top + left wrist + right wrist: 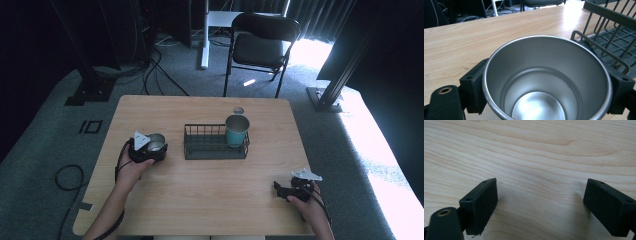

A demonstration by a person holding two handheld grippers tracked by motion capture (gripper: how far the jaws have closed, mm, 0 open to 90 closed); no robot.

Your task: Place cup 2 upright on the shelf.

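1. On the left half of the wooden table (200, 200), the left gripper (150, 148) has its black jaws pressed against opposite sides of a steel cup (156, 142), which stands upright with its mouth facing up.
2. Seen from the left gripper view, the steel cup (546, 80) sits between the two jaws; its inside is bare, shiny metal, and one pad (475, 87) touches its outer wall at the left while the other touches it at the right.
3. Just to the right of this cup lies a dark wire rack (215, 142), near the table's middle; in the left gripper view the rack (604, 32) rises close beside the cup's rim, but whether the two touch cannot be told.
4. Inside the rack, at its right end, a teal cup (237, 130) stands upright with its open mouth up.
5. Behind the teal cup, a small round object (238, 110) rests on the table; it is too small to identify.
6. Near the front right corner of the table, the right gripper (286, 190) is held low, well apart from the rack and both cups.
7. Along the right gripper view, its jaws stand wide apart with nothing between them, the left pad (481, 205) and its partner framing bare wood grain (536, 157).
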